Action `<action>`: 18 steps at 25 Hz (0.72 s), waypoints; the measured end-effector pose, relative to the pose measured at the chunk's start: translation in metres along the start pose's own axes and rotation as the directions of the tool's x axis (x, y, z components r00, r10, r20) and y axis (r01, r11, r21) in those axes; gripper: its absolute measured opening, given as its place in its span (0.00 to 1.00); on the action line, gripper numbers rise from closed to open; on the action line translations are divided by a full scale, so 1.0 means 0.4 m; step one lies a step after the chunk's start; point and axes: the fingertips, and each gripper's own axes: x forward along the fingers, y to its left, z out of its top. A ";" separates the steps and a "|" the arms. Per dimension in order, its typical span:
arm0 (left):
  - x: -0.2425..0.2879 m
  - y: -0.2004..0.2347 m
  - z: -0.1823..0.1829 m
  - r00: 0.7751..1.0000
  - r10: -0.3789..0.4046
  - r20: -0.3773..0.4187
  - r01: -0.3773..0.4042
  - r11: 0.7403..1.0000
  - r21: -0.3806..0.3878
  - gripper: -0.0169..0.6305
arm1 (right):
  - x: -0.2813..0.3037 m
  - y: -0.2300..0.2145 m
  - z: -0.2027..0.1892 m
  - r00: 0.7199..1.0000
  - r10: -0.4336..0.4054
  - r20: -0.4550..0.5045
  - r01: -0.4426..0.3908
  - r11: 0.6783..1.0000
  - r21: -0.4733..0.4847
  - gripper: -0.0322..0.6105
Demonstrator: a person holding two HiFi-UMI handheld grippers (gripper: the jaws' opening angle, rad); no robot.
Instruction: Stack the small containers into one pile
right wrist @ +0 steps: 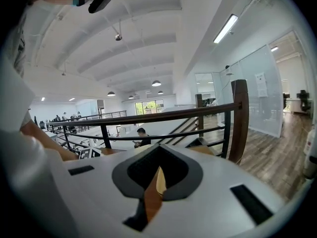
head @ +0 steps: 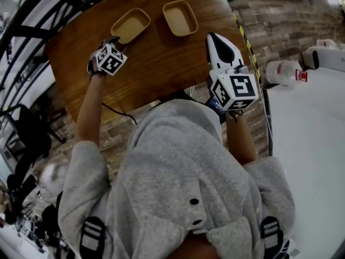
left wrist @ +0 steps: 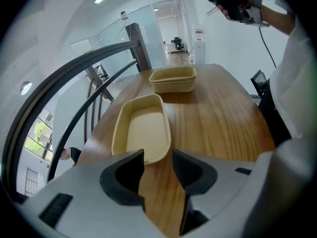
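Two shallow tan containers lie apart on the round wooden table (head: 156, 74). My left gripper (head: 114, 39) points at the left container (head: 130, 25). In the left gripper view this container (left wrist: 142, 128) sits just ahead of the left gripper (left wrist: 158, 155), which is open; the container's near rim reaches into the gap, ungripped. The other container (head: 180, 18) rests further right, and it is the far container (left wrist: 173, 79) in the left gripper view. My right gripper (head: 211, 35) hovers raised at the table's right edge. The right gripper (right wrist: 157, 150) is shut and holds nothing.
A black curved railing (left wrist: 74, 78) runs along the table's left side. A dark cable (head: 121, 114) hangs off the near table edge. White jugs (head: 283, 70) stand on the floor to the right. A wooden post and rails (right wrist: 239, 118) stand beyond the right gripper.
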 end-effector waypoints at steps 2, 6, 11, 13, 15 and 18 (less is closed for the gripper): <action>0.003 0.012 -0.014 1.000 -0.003 -0.003 0.003 1.000 0.025 0.31 | 0.004 0.007 0.000 1.000 -0.005 -0.007 0.005 1.000 -0.005 0.07; 0.011 0.013 -0.013 1.000 0.002 0.002 -0.002 0.991 0.132 0.31 | -0.001 0.016 -0.002 1.000 -0.015 -0.024 0.015 1.000 -0.025 0.07; 0.019 0.020 -0.003 1.000 0.008 -0.010 -0.006 0.965 0.262 0.30 | 0.006 0.018 0.007 0.999 -0.024 -0.023 0.023 0.999 -0.043 0.07; 0.021 0.020 -0.002 1.000 0.014 -0.016 -0.009 0.960 0.280 0.27 | 0.002 0.018 0.007 0.999 -0.026 -0.025 0.025 0.999 -0.046 0.07; 0.022 0.019 0.003 1.000 0.016 -0.025 -0.008 0.954 0.301 0.23 | -0.003 0.014 0.007 0.999 -0.025 -0.024 0.024 0.999 -0.049 0.07; 0.022 0.018 0.019 0.999 0.018 -0.037 -0.004 0.944 0.330 0.19 | -0.006 0.002 0.012 1.000 -0.027 -0.016 0.026 0.999 -0.046 0.07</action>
